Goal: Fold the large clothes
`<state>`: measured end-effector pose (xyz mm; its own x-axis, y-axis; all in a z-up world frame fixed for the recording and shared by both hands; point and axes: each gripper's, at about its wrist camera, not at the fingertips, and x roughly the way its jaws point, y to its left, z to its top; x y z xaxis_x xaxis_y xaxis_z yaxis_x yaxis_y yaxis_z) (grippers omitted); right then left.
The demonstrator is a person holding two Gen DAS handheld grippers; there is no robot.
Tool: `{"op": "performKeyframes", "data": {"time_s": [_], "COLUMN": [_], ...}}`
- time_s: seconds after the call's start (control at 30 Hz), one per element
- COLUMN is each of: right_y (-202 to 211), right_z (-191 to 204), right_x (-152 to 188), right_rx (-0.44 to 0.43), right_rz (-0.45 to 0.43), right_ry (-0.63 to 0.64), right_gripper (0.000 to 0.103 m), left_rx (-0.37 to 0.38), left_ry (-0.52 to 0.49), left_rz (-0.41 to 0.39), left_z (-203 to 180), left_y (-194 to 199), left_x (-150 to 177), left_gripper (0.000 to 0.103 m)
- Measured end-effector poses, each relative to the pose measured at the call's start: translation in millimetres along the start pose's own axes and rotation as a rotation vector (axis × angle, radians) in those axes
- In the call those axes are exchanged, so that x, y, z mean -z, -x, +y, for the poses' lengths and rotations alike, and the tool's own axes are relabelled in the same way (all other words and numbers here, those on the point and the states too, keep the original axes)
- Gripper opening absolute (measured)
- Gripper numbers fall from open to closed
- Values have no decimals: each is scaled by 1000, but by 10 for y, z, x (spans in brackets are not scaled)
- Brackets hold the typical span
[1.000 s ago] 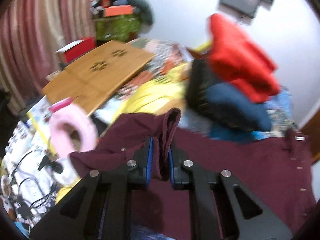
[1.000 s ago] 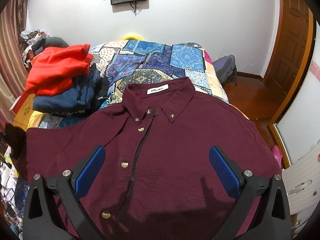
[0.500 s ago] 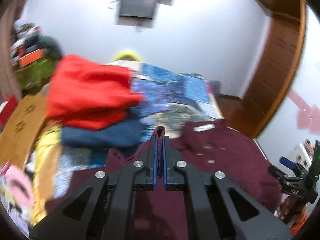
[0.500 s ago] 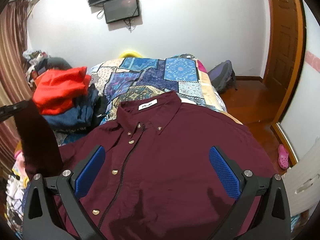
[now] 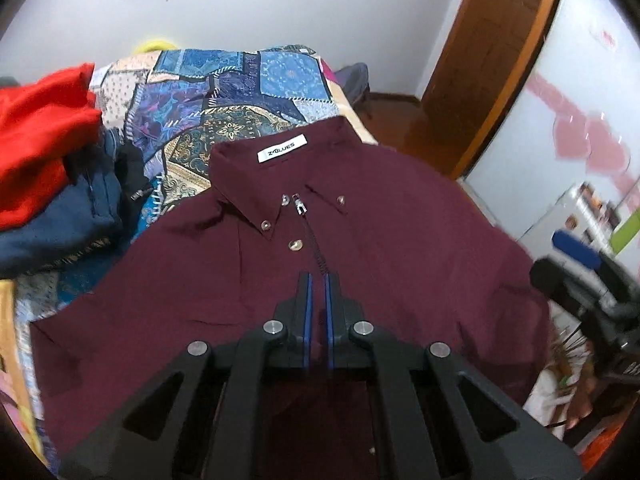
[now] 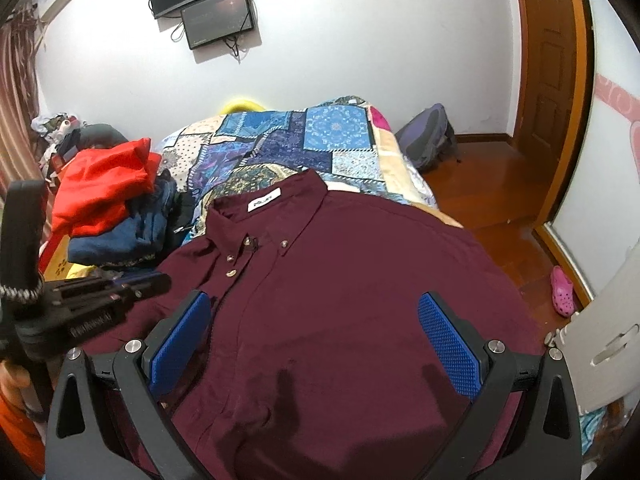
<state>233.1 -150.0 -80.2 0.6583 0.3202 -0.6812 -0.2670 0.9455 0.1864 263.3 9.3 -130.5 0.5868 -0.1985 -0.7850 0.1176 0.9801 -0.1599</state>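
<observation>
Maroon cloth fills the near part of both views: a buttoned shirt [image 6: 340, 300] lies front-up on the patchwork bedspread [image 6: 304, 140], its collar with a white label [image 5: 282, 148] pointing toward the far wall. The body looks spread flat, which suits a fold across the front.

The left gripper [image 5: 316, 312] hangs above the shirt's button line with its blue pads pressed nearly together. I see no cloth pinched between the pads in its own view, but the narrow gap is dark and I cannot be fully sure. In the right wrist view this gripper appears at the left edge, above the shirt's left side. The right gripper [image 6: 316, 340] hovers over the lower front with its fingers spread wide and nothing between them, probably ready to take the other side or sleeve.

To the left of the collar, a pile of folded clothes [image 6: 112, 204], red on top of dark blue, sits close to the shirt's shoulder and leaves little free space there. A backpack [image 6: 428, 142] and a pink shoe [image 6: 562, 290] are on the wooden floor, well apart from the work.
</observation>
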Motion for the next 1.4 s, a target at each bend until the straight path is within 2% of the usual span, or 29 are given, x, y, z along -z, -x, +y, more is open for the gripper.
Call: {"op": "performKeyframes", "data": {"time_s": [0.07, 0.1, 0.13, 0.17, 0.2, 0.23, 0.27, 0.33, 0.53, 0.67, 0.83, 0.97, 1.07, 1.2, 1.23, 1.27, 1.33, 1.4], "right_y": [-16, -35, -50, -48, -67, -87, -92, -157, -394, -511, -646, -821, -977, -986, -983, -991, -1020, -1011], "right_z": [-4, 19, 47, 57, 103, 153, 175, 309, 586, 688, 817, 906, 955, 1003, 1001, 990, 936, 906], "right_x": [6, 2, 1, 9, 1, -5, 3, 1, 97, 154, 229, 286, 355, 349, 340, 334, 338, 325], "right_rx": [-23, -37, -50, -59, -79, -97, -103, -129, -230, -285, -313, -336, -337, -292, -288, -285, -260, -274], "right_rz": [11, 18, 25, 29, 37, 46, 51, 76, 195, 259, 329, 405, 461, 421, 410, 402, 393, 377], "right_ry": [-6, -9, -8, -7, -1, 7, 13, 47, 74, 38, -16, -60, -97, -109, -119, -131, -176, -188], "right_gripper": [103, 103, 103, 103, 103, 103, 103, 103, 103, 103, 103, 103, 101, 89, 80, 65, 53, 35], "left_rx": [-19, -24, -33, -47, -71, -95, -126, -175, -309, -406, -502, -527, -513, -494, -492, -490, -488, -482], "left_ry": [-30, -39, -48, -53, -56, -59, -63, -66, 0, 46, 106, 169, 225, 288, 296, 302, 306, 309], "left_rz": [-17, -32, -55, -77, -111, -150, -188, -214, -237, -213, -180, -136, -116, -83, -72, -61, -46, -35], "left_z": [-58, -68, -65, -53, -13, 36, 90, 241, 926, 1425, 1985, 2363, 2536, 2687, 2704, 2709, 2700, 2685], "left_y": [85, 144, 233, 311, 384, 473, 596, 714, 1092, 1272, 1460, 1486, 1450, 1339, 1305, 1271, 1194, 1153], "left_x": [26, 25, 26, 36, 16, 12, 24, 19, 164, 329, 692, 988, 1156, 1360, 1402, 1448, 1489, 1537], "left_gripper": [12, 22, 40, 50, 68, 75, 76, 85, 88, 88, 91, 91, 91, 91, 91, 91, 91, 91]}}
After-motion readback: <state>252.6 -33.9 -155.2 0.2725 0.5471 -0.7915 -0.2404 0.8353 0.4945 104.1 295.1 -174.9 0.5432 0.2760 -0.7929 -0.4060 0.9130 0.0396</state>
